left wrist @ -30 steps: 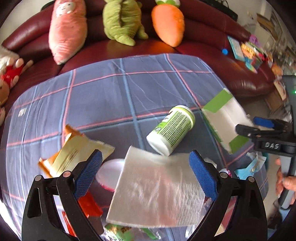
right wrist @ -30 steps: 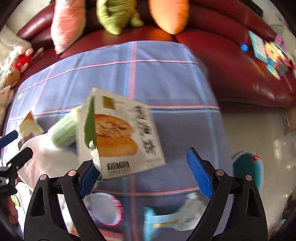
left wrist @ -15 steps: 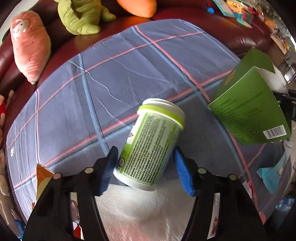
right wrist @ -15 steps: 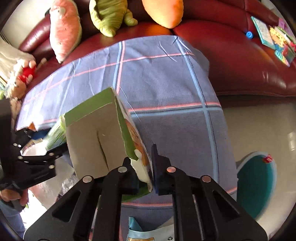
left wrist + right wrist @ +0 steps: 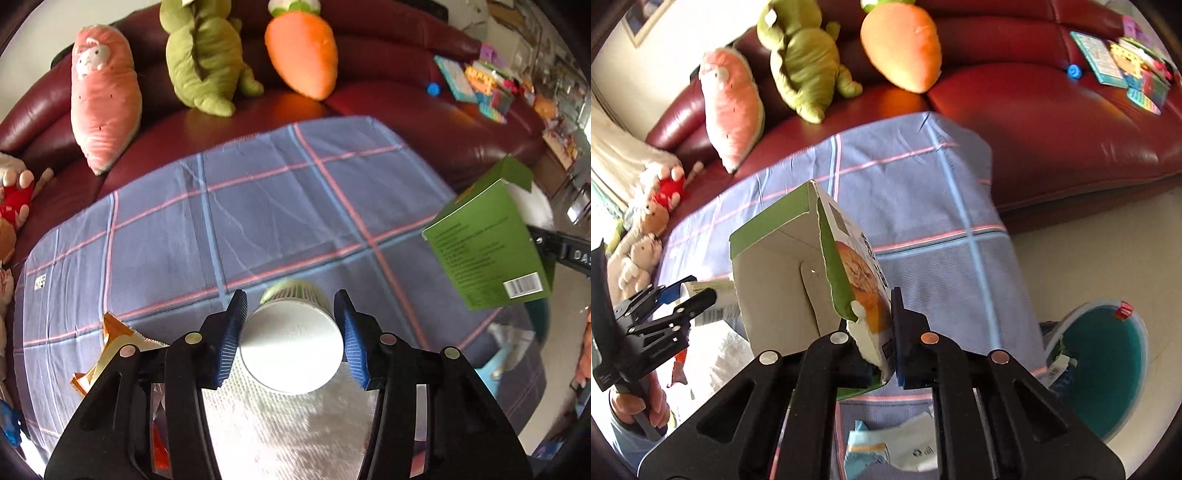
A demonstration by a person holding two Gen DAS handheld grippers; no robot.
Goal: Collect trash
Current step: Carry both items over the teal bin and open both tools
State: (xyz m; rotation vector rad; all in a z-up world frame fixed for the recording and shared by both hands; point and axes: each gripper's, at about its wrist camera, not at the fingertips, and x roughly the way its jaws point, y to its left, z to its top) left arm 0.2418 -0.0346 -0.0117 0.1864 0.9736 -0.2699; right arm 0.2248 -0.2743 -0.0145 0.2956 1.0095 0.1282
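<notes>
Closing left hand-held gripper around smooth, rigid bottle; right hand-held gripper pinches light, crushable carton by its flap.

— What sort of place is this?
— A home living room. A red leather sofa holds plush toys: a carrot, a green one, a pink one.
— Anything else?
— A checked cloth covers the desk, and children's books lie on the sofa.
</notes>
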